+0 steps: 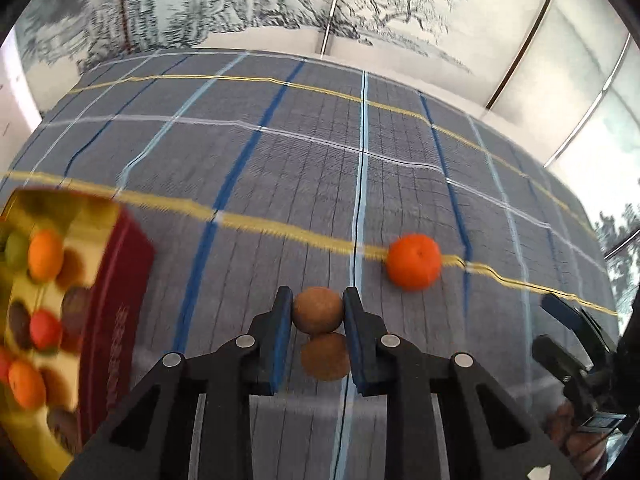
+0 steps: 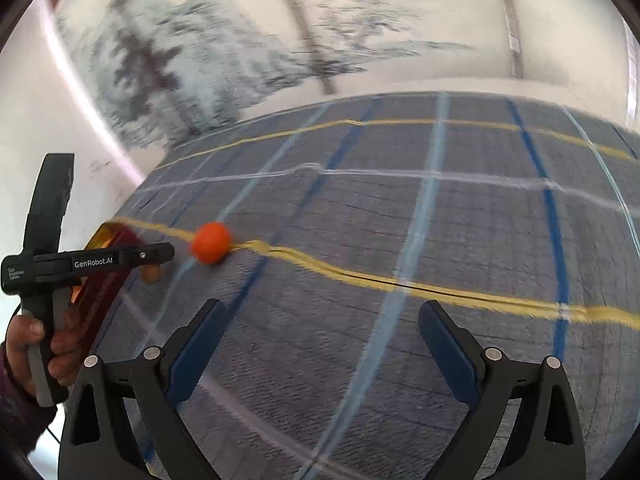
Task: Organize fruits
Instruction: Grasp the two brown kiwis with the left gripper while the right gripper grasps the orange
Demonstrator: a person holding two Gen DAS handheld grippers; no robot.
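Now my left fingers [image 1: 317, 312] clench a brown fruit [image 1: 318, 309]; right fingers [image 2: 322, 344] spread, empty.
Left, the red box [image 1: 116, 320] holds oranges and mixed fruit; "GenRobot.AI" marks my left tool; an orange [image 1: 414, 262] lies on the tabletop [image 1: 300, 184].

Probably a home room: plaid tablecloth [image 1: 320, 168] beneath tree-painted wall panels [image 1: 280, 4].
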